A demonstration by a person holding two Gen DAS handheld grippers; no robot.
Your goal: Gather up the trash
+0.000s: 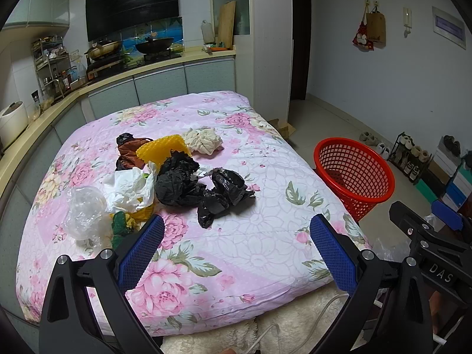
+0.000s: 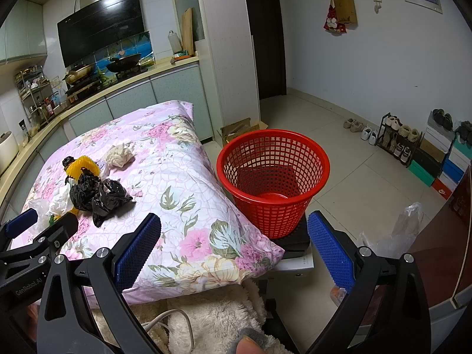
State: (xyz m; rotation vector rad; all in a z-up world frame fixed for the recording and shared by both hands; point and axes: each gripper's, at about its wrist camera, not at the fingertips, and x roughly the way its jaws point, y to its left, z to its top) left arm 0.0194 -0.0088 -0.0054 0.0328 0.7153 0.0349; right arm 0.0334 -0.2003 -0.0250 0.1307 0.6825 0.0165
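Note:
A heap of trash lies on the floral quilt [image 1: 236, 236]: crumpled black plastic bags [image 1: 200, 188] [image 2: 97, 191], a white bag [image 1: 129, 188], a clear bag [image 1: 85, 209], a yellow mesh piece [image 1: 162, 150], a brown wad [image 1: 129, 150] and a cream cloth wad [image 1: 203, 140] [image 2: 119, 153]. A red mesh basket [image 2: 273, 177] [image 1: 354, 174], with nothing in it, stands right of the quilt on a dark block. My left gripper [image 1: 237, 230] is open, short of the black bags. My right gripper [image 2: 234, 230] is open over the quilt's near right corner, holding nothing.
A kitchen counter [image 1: 141, 70] with a stove and pans runs behind the quilt. A shoe rack [image 2: 398, 138] and stacked boxes [image 2: 442, 162] line the right wall. A clear bag [image 2: 398, 230] lies by a brown cabinet. A cardboard box [image 2: 239, 129] sits on the tiled floor.

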